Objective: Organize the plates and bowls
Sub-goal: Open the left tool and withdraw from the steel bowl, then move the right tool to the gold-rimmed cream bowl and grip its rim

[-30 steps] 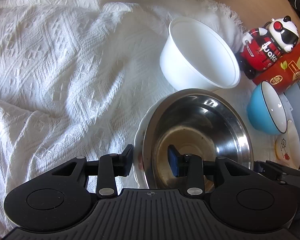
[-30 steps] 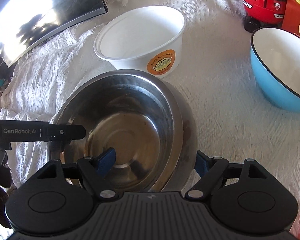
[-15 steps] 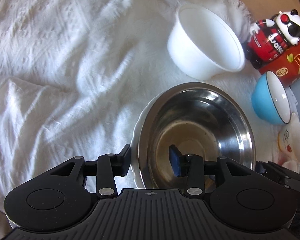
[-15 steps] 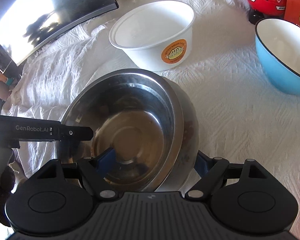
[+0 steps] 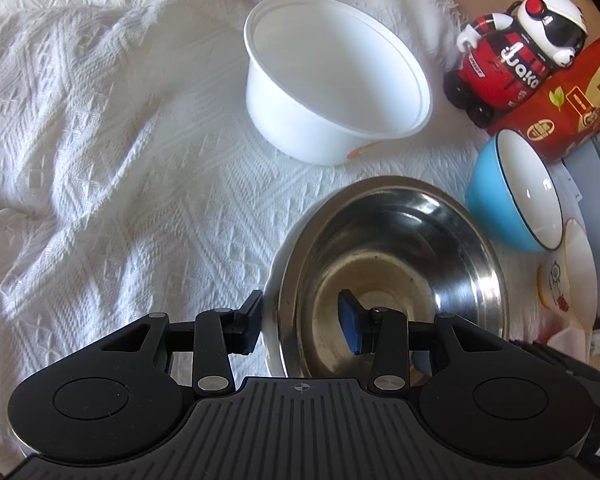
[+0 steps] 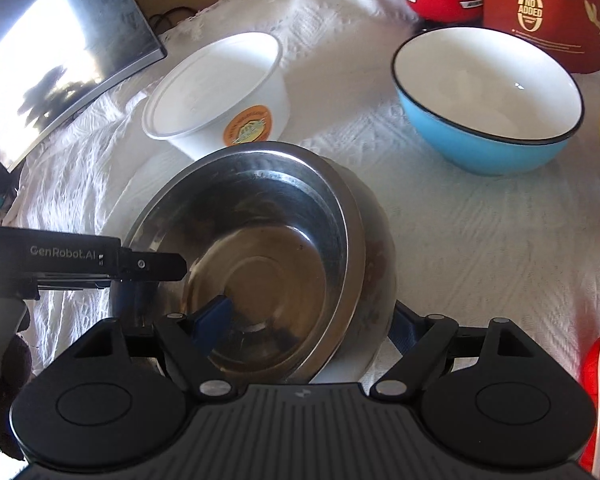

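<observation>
A steel bowl (image 5: 396, 264) (image 6: 268, 252) sits in a white plate (image 5: 272, 300) (image 6: 352, 368) on the white cloth. My left gripper (image 5: 300, 320) straddles the near rims of the bowl and plate, one finger outside, one inside, with gaps at both pads. My right gripper (image 6: 312, 320) straddles the bowl's right wall the same way, jaws wide. A white plastic bowl (image 5: 332, 80) (image 6: 220, 96) stands behind, a blue bowl (image 5: 516, 192) (image 6: 488, 96) to the right. The left gripper's finger (image 6: 140, 264) shows in the right wrist view.
A red panda toy (image 5: 512, 52) and a red box (image 5: 572, 96) stand at the back right. A small cream dish (image 5: 568, 276) lies right of the steel bowl. A dark monitor (image 6: 52, 60) stands at the back left. The cloth (image 5: 100, 160) is rumpled at the left.
Both grippers and the steel bowl with its plate have shifted toward the white and blue bowls. Neither gripper's jaw width has changed.
</observation>
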Demonstrator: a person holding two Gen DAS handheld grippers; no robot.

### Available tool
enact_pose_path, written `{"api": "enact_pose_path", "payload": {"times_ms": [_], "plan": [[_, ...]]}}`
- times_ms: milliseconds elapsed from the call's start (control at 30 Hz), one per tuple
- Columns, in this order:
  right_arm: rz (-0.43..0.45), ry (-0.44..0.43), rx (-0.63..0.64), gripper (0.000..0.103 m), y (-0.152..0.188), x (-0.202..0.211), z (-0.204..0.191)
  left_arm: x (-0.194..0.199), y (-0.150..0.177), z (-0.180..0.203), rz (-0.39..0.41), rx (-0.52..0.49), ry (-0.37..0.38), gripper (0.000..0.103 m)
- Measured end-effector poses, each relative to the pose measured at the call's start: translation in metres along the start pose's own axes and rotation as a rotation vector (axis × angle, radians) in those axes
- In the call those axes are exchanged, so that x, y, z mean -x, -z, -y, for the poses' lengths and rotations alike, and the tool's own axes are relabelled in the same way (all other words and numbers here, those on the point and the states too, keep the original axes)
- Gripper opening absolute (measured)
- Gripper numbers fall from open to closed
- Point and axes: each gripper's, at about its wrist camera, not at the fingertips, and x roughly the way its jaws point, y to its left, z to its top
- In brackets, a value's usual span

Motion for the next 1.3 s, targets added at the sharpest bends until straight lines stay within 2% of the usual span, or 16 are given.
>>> {"api": "enact_pose_path", "payload": {"times_ms": [167,267,333,467,567,600,667,867,1000,1100,1167,1233,1300], "plan": [[0.013,0.029,0.054,0.083,0.002,0.000,-0.003,0.009,0.005,-0.008,0.050,0.060,0.019,0.043],[0.063,0.077,0.131,0.084,0.003,0.012,-0.005,0.031,0.008,-0.010,0.145,0.054,0.019,0.042],[0.097,0.100,0.127,0.085,0.002,0.023,0.001,0.046,0.010,-0.010,0.204,0.048,0.008,0.042],[0.167,0.122,0.084,0.086,-0.004,0.057,0.018,0.075,0.008,0.011,0.313,-0.027,0.053,0.042],[0.266,0.173,0.065,0.093,-0.006,0.090,0.030,0.081,0.006,0.039,0.347,-0.093,0.134,0.042],[0.295,0.192,0.046,0.099,-0.005,0.099,0.035,0.078,0.006,0.048,0.340,-0.103,0.162,0.042],[0.327,0.240,-0.008,0.101,-0.002,0.113,0.048,0.068,0.007,0.067,0.292,-0.117,0.215,0.042],[0.253,0.399,-0.130,0.101,0.021,0.143,0.103,0.036,0.016,0.136,0.165,-0.262,0.301,0.042],[0.295,0.400,-0.239,0.101,0.048,0.171,0.153,0.011,0.029,0.173,0.126,-0.330,0.335,0.042],[0.327,0.433,-0.305,0.101,0.071,0.185,0.182,-0.011,0.040,0.203,0.080,-0.403,0.379,0.042],[0.308,0.441,-0.339,0.101,0.084,0.185,0.198,-0.027,0.045,0.222,0.054,-0.452,0.408,0.042],[0.273,0.412,-0.357,0.100,0.093,0.180,0.209,-0.043,0.048,0.238,0.036,-0.474,0.399,0.042],[0.230,0.380,-0.401,0.089,0.099,0.171,0.221,-0.054,0.049,0.248,0.027,-0.483,0.376,0.042]]}}
